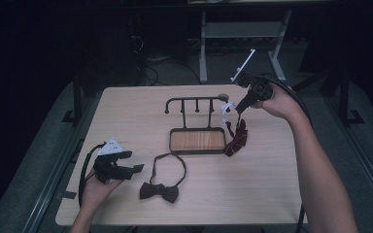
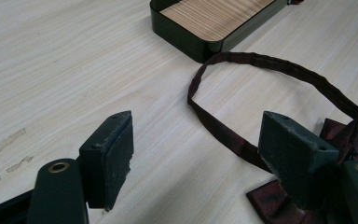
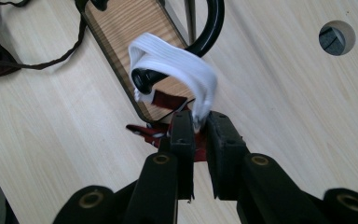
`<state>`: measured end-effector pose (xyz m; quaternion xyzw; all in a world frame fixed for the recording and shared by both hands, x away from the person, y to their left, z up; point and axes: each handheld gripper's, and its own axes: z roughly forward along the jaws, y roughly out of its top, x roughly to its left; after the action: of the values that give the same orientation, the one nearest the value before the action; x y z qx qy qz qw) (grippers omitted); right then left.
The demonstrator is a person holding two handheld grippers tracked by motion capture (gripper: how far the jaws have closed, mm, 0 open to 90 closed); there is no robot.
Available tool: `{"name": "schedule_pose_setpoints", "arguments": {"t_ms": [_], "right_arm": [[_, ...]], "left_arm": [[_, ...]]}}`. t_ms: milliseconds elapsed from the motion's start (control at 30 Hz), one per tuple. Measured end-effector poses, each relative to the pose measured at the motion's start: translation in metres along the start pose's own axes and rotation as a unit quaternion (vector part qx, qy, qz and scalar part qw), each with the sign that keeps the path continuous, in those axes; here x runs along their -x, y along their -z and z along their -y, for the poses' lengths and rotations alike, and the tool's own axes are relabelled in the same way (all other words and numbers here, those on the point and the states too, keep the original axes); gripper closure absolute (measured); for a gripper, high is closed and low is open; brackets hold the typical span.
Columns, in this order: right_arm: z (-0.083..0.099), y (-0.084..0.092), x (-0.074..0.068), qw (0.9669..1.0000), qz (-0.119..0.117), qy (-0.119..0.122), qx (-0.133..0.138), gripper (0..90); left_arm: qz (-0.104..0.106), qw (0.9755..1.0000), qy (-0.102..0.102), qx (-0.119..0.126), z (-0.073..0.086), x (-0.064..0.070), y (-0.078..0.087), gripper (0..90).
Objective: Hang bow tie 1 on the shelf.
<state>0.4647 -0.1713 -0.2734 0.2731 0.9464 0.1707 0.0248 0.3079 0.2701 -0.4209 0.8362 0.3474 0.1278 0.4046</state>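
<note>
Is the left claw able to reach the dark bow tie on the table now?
Probably yes. The left claw is open, and the dark bow tie lies flat just beside it, with bare table between them and nothing in the way.

a pale wood-grain counter (image 1: 252, 194) with rounded corners carries the things. near its middle stands a dark rack (image 1: 196, 130) with a wood-inlaid tray base and a hooked rail above. in front of the base lies a dark bow tie (image 1: 160, 190), its strap looped toward the tray. a red tie (image 1: 237, 138) rests against the tray's right end. a round hole (image 3: 336, 37) shows in the counter's top near its far edge.
</note>
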Motion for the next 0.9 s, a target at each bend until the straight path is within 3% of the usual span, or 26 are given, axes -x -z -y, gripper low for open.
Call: {"name": "schedule_pose_setpoints", "arguments": {"t_ms": [367, 900], "right_arm": [[0.014, -0.002, -0.001, 0.9997, -0.019, 0.000, 0.013, 76.3], [0.034, -0.011, -0.016, 0.9984, -0.037, 0.036, 0.022, 69.4]], "left_arm": [[0.001, 0.9999, -0.008, -0.009, -0.001, 0.001, 0.000, 26.5], [0.002, 0.9999, -0.007, -0.011, -0.001, 0.003, -0.003, 26.6]]}}
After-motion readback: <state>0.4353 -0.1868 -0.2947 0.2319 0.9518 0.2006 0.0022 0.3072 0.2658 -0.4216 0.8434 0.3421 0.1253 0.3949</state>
